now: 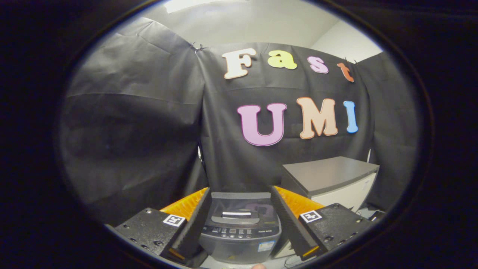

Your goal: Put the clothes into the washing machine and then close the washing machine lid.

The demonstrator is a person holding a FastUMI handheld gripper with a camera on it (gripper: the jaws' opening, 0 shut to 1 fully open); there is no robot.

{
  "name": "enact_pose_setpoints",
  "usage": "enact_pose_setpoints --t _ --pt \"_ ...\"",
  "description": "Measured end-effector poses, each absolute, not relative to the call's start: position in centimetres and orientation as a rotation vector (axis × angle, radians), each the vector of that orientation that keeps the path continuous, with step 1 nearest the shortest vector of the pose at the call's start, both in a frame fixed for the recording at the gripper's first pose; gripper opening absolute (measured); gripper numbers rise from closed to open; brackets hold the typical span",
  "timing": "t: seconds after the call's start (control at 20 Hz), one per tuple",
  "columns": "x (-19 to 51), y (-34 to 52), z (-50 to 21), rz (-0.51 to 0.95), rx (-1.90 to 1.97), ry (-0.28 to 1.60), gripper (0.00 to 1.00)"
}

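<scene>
Holding my gripper (239,220) wide open and empty, I frame the washer (239,231) at bottom centre. Its lid (239,205) looks down; clothes would be blocked.

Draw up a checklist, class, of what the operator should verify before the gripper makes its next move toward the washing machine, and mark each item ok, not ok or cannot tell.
1. Gripper fingers spread apart: ok, they stand wide open with nothing between them.
2. Clothes held in the gripper: not ok, the fingers press on nothing.
3. Washing machine lined up: ok, it sits between and just beyond the fingers.
4. Lid raised for loading: not ok, it appears to lie flat and shut, though the glare makes this a judgement.
5. Clothes already inside the drum: cannot tell.
6. Grey-topped cabinet beside the machine clear of the path: ok, it stands apart.
</scene>
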State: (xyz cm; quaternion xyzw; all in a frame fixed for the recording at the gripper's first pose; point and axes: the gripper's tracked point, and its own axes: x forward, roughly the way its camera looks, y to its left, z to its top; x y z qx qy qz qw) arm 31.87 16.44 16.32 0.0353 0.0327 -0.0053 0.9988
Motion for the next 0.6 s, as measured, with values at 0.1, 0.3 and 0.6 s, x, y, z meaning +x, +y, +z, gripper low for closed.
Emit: enact_pose_setpoints --t 0.1,0.3,0.6 --pt "30.9 15.5 16.1 -0.021 0.079 0.068 0.96" --pt "30.2 14.7 16.0 -0.027 0.095 0.059 0.97" --pt "30.6 14.5 15.1 -0.026 0.119 0.037 0.97"
